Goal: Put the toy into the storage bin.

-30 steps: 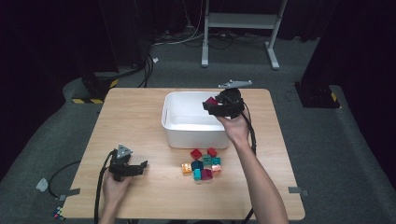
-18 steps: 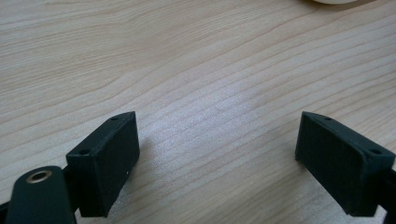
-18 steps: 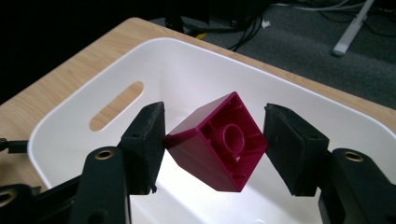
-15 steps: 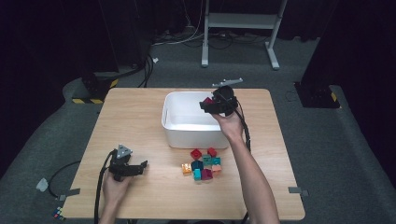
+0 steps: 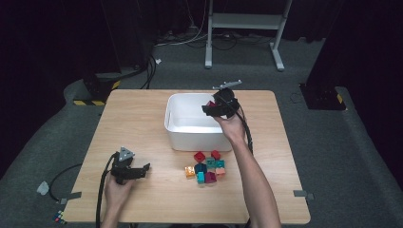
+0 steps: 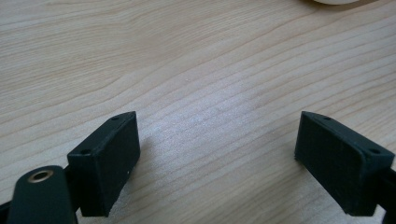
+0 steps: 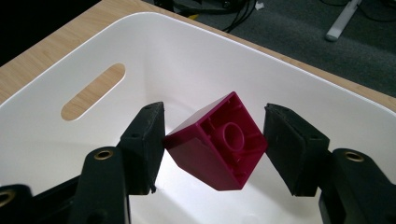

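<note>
A dark magenta brick [image 7: 217,142] hangs tilted between my right gripper's pads, gripped by two opposite corners with its hollow underside towards the camera. The right gripper [image 5: 209,108] is shut on it and sits over the right part of the white bin [image 5: 173,134], just inside the rim. In the right gripper view the bin's inner wall [image 7: 154,56] with its handle slot lies behind the brick. My left gripper [image 5: 144,168] rests at the table's front left. Its jaws stand wide apart over bare wood in the left gripper view [image 6: 217,158], with nothing between them.
A loose pile of several red, orange, teal and magenta bricks [image 5: 207,166] lies on the table just in front of the bin. Cables trail from both grippers. A metal stand [image 5: 242,28] and dark floor lie beyond the table's far edge.
My right gripper has moved a little left and down over the bin with the magenta brick still in it. The left gripper has stayed where it was.
</note>
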A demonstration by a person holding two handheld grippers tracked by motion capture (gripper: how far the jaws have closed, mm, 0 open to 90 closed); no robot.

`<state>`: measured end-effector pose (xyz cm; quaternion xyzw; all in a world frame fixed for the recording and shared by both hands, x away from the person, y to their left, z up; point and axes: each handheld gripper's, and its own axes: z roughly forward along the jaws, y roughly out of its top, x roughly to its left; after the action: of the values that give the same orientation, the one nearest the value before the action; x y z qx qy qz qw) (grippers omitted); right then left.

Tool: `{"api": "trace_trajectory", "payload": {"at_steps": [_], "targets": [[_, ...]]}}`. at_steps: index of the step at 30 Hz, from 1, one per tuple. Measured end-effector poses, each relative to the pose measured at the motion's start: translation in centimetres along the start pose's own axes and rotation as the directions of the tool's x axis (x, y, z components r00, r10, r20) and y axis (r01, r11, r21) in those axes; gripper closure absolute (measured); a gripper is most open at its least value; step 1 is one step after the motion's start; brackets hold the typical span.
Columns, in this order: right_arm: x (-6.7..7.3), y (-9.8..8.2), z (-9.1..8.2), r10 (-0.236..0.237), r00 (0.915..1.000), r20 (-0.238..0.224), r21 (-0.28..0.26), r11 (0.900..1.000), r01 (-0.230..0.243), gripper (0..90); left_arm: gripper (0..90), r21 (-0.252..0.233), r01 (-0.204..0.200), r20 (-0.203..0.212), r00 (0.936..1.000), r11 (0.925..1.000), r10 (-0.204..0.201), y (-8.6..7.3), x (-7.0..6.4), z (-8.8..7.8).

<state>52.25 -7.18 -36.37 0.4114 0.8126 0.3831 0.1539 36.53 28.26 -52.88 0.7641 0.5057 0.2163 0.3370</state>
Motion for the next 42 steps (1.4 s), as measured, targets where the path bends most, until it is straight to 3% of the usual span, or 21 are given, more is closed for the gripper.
{"api": "trace_trajectory", "payload": {"at_steps": [12, 23, 27, 36, 42], "targets": [[-0.3, -0.3, 0.5, 0.027, 0.9996, -0.006, 0.036, 0.999, -0.026, 32.5, 14.0, 0.002, -0.002, 0.0, 1.0, 1.0, 0.002, 0.0, 0.0, 0.0], [-1.0, -0.8, -2.4, 0.022, 0.9997, -0.005, -0.044, 0.999, -0.022, 31.8, 14.0, 0.002, -0.002, 0.001, 1.0, 1.0, 0.002, 0.0, 0.0, 0.0], [-1.2, -1.2, -3.4, 0.033, 0.9989, -0.033, -0.059, 0.998, -0.035, 33.9, 14.0, 0.001, -0.001, 0.001, 1.0, 1.0, 0.001, 0.0, 0.0, 0.0], [-0.6, -2.2, -6.2, -0.027, 0.9996, -0.01, -0.11, 0.994, 0.025, 34.9, 14.2, -0.001, -0.002, 0.003, 1.0, 1.0, 0.002, 0.0, 0.0, 0.0], [-0.3, -2.8, -7.6, -0.044, 0.999, -0.011, -0.151, 0.988, 0.042, 34.8, 14.2, -0.001, -0.002, 0.003, 1.0, 1.0, 0.002, 0.0, 0.0, 0.0]]}}
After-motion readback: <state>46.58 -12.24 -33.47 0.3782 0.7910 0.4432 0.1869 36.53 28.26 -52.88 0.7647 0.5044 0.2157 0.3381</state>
